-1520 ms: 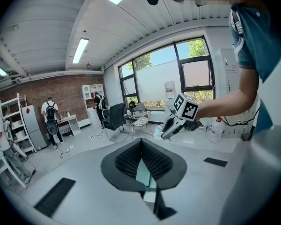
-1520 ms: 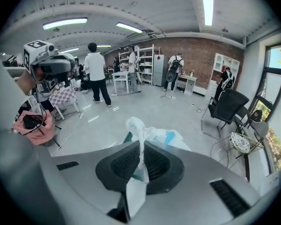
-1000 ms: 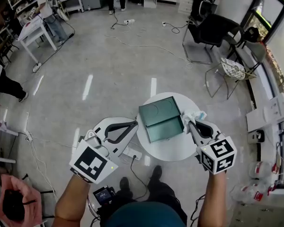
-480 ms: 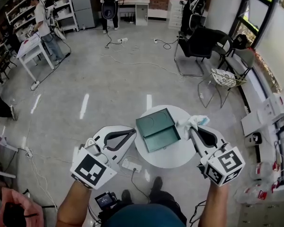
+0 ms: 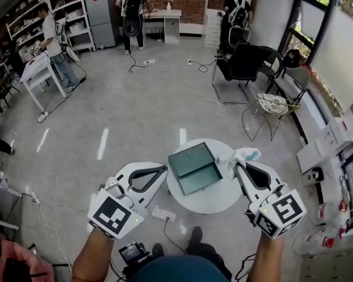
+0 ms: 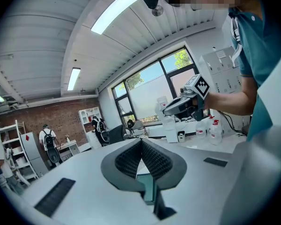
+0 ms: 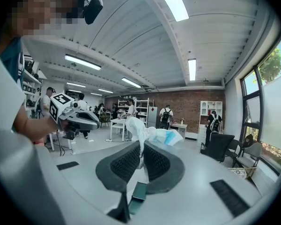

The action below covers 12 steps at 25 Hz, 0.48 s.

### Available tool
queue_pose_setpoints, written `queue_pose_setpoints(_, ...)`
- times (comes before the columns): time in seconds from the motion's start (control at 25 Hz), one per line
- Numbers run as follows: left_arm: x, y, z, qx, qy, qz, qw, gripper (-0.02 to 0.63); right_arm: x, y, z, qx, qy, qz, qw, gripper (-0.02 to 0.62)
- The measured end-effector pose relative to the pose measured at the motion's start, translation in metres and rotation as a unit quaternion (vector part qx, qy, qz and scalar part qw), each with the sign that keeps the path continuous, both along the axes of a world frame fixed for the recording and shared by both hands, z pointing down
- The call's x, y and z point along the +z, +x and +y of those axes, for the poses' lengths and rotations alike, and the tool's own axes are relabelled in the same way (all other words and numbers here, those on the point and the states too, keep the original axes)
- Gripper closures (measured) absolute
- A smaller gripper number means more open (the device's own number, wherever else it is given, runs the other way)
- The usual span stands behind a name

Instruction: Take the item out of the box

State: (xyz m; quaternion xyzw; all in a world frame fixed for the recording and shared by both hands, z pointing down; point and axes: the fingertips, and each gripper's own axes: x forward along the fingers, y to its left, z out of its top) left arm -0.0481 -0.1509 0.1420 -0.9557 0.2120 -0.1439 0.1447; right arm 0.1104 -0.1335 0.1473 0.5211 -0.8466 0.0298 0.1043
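Item (white, crumpled, some blue) is out of the open box. The right tool pinches it, jaws nearly together, just right of the box above the worktop. Left tool closed, empty. Likely left to do: set it down.

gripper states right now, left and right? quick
Left gripper: closed, nothing between the jaws.
Right gripper: closed on the white and blue item.

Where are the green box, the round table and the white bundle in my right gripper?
green box [image 5: 201,178], head view, on its lower half.
round table [image 5: 215,197], head view, on the bare top near me.
white bundle [image 7: 149,134], right gripper view, on the white part above the jaws.
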Motion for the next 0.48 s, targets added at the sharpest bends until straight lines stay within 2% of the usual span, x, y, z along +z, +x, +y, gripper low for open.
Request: queue_pose_setpoints(0.48, 0.01, -0.003, 0.023, -0.005, 0.005, 0.001, 1.0, 0.588, 0.012, -0.001, 0.021, -0.001, -0.001, 0.006, 1.0, 0.546)
